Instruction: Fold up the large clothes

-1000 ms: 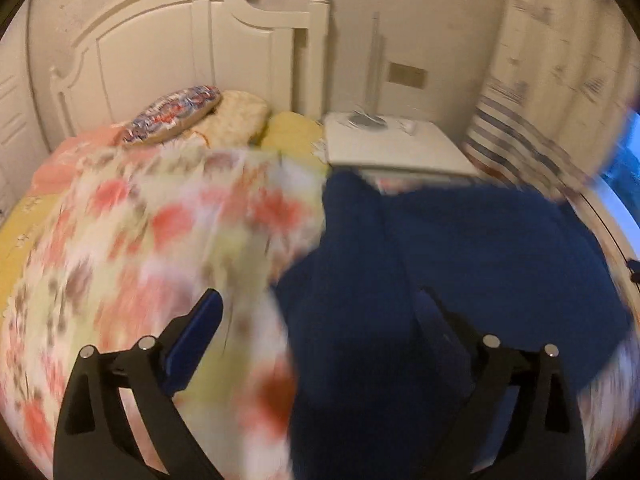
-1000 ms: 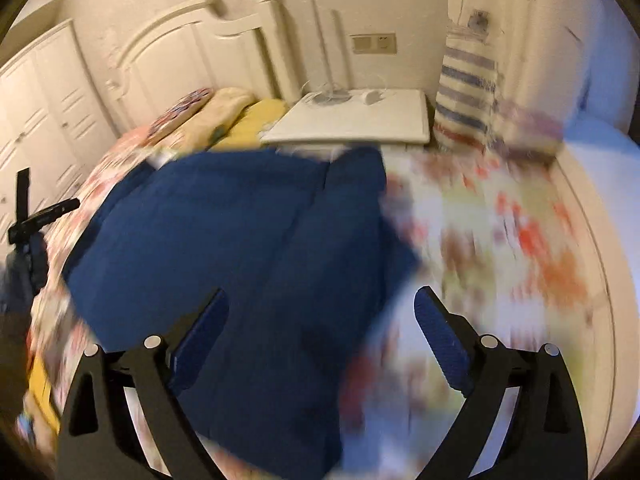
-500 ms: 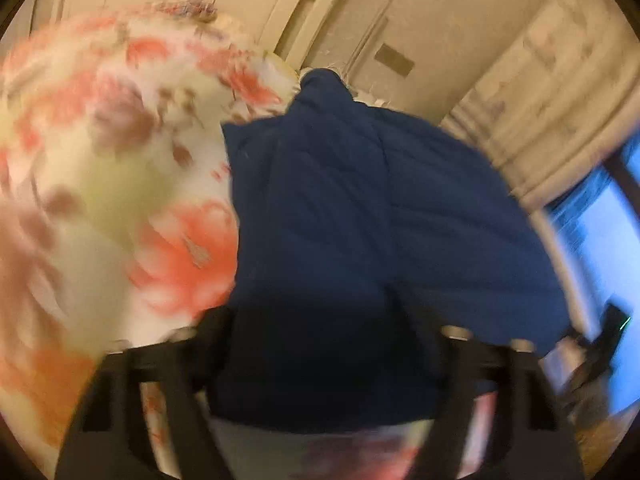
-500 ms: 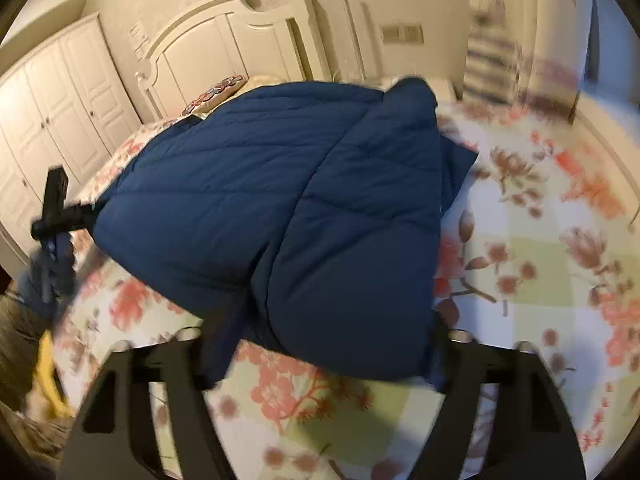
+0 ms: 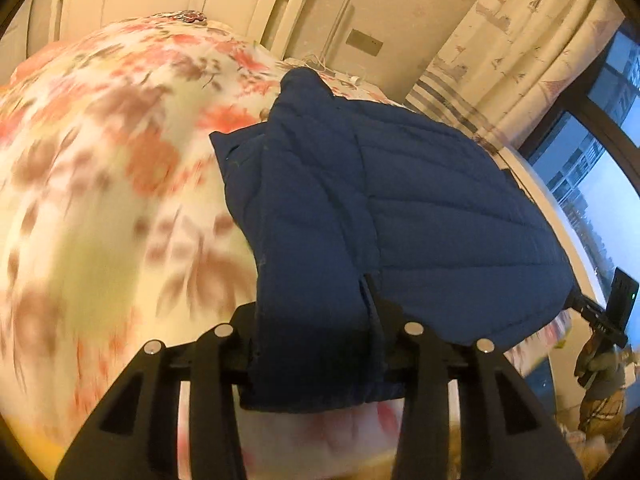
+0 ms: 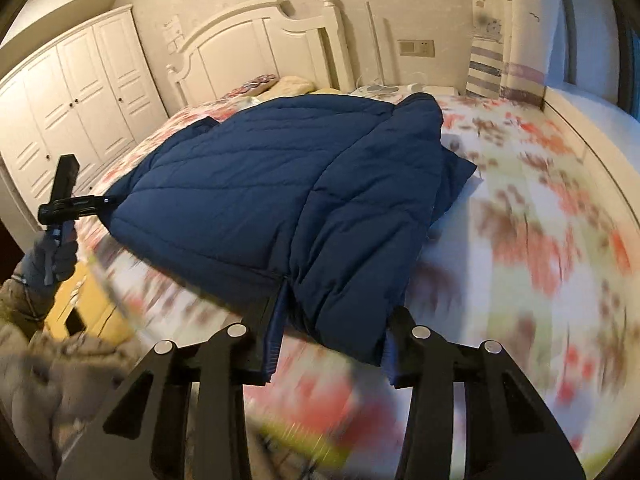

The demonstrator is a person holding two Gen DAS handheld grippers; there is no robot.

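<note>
both tools have dropped to the near hem; left tool (image 5: pixel 316 344) and right tool (image 6: pixel 332 344) are closing on the puffy, soft jacket (image 6: pixel 280 184) at 6 o'clock; i grip thick corners.

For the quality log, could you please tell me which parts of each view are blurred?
Left wrist view: floral bedspread smeared, jacket fairly sharp. Right wrist view: bedspread streaked at right and bottom, jacket and headboard crisp.

Floral bedspread (image 6: pixel 540 208), pink and green, covers the bed; white headboard (image 6: pixel 256 52) behind. White wardrobe (image 6: pixel 76 92) left of it. Patterned curtain (image 5: pixel 516 36) by the window (image 5: pixel 588 176), possibly striped low down.
</note>
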